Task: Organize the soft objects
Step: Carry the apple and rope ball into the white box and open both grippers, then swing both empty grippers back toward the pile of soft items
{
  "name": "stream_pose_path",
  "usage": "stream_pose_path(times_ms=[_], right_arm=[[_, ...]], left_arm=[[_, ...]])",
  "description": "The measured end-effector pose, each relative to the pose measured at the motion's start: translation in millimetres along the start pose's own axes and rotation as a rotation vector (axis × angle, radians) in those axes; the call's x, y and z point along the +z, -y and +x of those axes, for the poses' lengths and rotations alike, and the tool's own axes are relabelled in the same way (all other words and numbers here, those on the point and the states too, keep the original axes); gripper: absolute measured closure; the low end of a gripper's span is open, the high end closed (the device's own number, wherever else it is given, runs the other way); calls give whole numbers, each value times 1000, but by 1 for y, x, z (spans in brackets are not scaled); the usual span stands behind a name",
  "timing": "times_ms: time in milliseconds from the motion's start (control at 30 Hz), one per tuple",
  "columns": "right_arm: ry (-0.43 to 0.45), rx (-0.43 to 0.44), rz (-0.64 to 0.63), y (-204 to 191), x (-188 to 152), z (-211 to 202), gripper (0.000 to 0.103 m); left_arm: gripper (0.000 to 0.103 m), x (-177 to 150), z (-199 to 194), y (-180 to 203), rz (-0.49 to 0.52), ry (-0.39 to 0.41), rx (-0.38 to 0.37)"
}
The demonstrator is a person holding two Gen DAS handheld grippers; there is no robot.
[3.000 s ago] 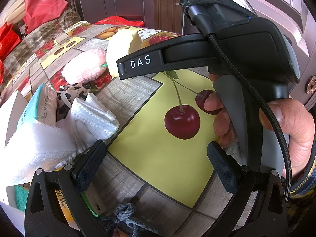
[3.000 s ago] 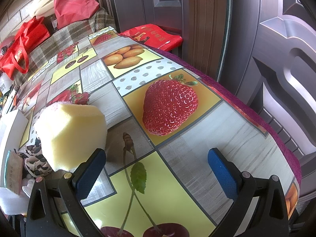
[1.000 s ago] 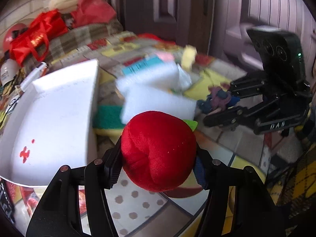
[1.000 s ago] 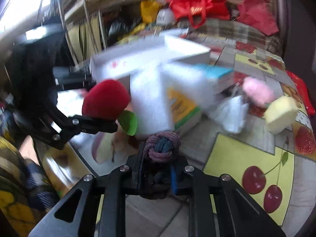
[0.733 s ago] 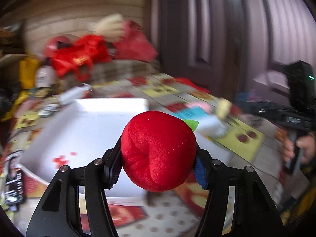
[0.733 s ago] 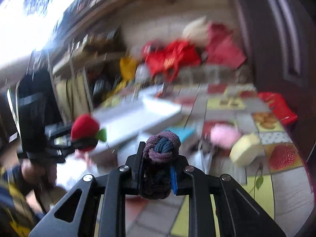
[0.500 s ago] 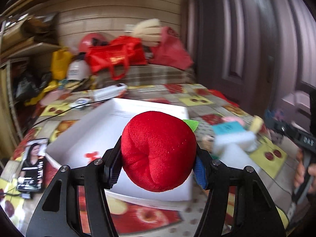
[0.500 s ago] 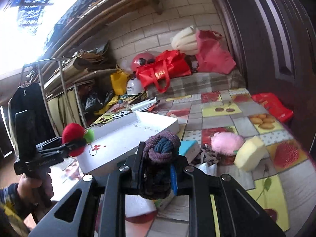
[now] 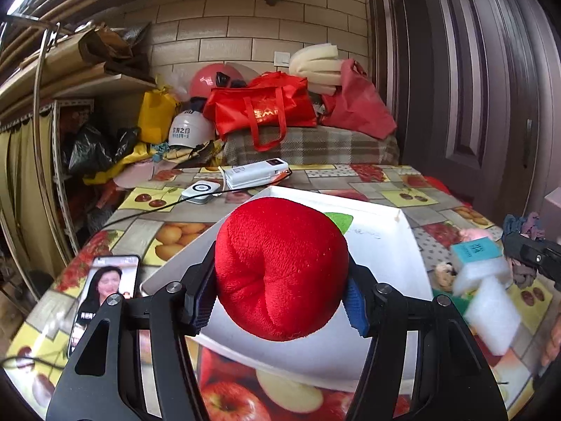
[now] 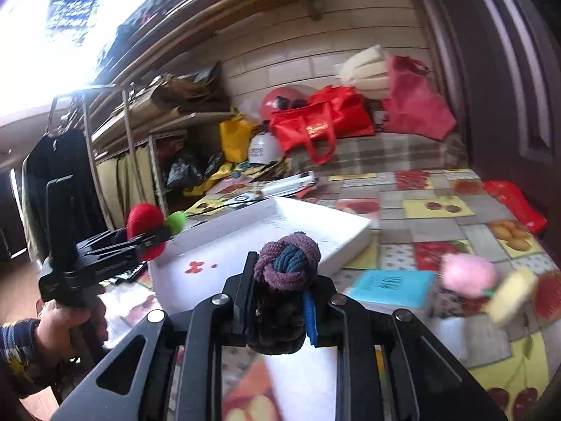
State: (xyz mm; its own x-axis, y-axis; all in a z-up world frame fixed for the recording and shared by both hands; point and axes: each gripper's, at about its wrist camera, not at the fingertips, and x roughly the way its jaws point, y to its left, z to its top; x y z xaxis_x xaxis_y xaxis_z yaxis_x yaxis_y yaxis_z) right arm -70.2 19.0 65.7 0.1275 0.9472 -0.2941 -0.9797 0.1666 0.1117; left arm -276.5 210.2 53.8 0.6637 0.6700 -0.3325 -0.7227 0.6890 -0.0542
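My left gripper (image 9: 280, 293) is shut on a red plush apple (image 9: 280, 266) with a green leaf, held above the near edge of a white tray (image 9: 403, 245). The apple also shows in the right wrist view (image 10: 143, 226), left of the tray (image 10: 350, 235). My right gripper (image 10: 280, 298) is shut on a purple and blue knotted rope ball (image 10: 285, 258), held above the table in front of the tray. The right gripper shows at the right edge of the left wrist view (image 9: 533, 252).
On the fruit-print tablecloth (image 9: 168, 231) lie a phone (image 9: 103, 287), a power bank (image 9: 256, 173), a white foam block (image 9: 491, 301), a teal-topped box (image 10: 392, 286), a pink fluffy ball (image 10: 468, 273) and a yellow sponge (image 10: 512, 301). Red bags (image 9: 263, 112) are piled behind.
Both grippers have risen and swung toward the white tray, each still holding its object. The tray now lies straight ahead of the left gripper.
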Motion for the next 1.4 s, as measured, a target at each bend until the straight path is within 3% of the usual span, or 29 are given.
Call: stream_pose_path(times_ms=[200,533,667,867,967,1033,1067,1100,1167,1233,1400], right_arm=[[-35,46,-41,-28,3,39,82],[-27,-35,-88,-35,14,93,82],[-41,-53,-82,-31,19,108,82],[-90,-63,-39,-23,21,121,82],[-101,-58,-53,-26,21,122,80],[-100,-60,-61,-28,21,122,78],[-102,-58,-62,-28,21,121,69],[-102,-59,-61,-28,21,122,53],[-91,-66,-60,-27,22,120,28],[-78,-75,-61,-28,22,118,25],[-16,-75,-40,-25,23,106,25]], left_arm=[[42,7,22,-2,24,-5,8],[41,24,59,-24,8,12,81],[41,26,74,-33,-20,-50,64],[40,26,78,-32,-23,-81,26],[37,26,81,-27,6,-102,10],[28,27,83,-22,23,-107,6],[23,26,83,-21,30,-107,10],[15,27,82,-20,35,-105,19],[8,27,80,-19,37,-93,37],[0,26,78,-21,29,-81,52],[0,25,66,-26,3,-21,76]])
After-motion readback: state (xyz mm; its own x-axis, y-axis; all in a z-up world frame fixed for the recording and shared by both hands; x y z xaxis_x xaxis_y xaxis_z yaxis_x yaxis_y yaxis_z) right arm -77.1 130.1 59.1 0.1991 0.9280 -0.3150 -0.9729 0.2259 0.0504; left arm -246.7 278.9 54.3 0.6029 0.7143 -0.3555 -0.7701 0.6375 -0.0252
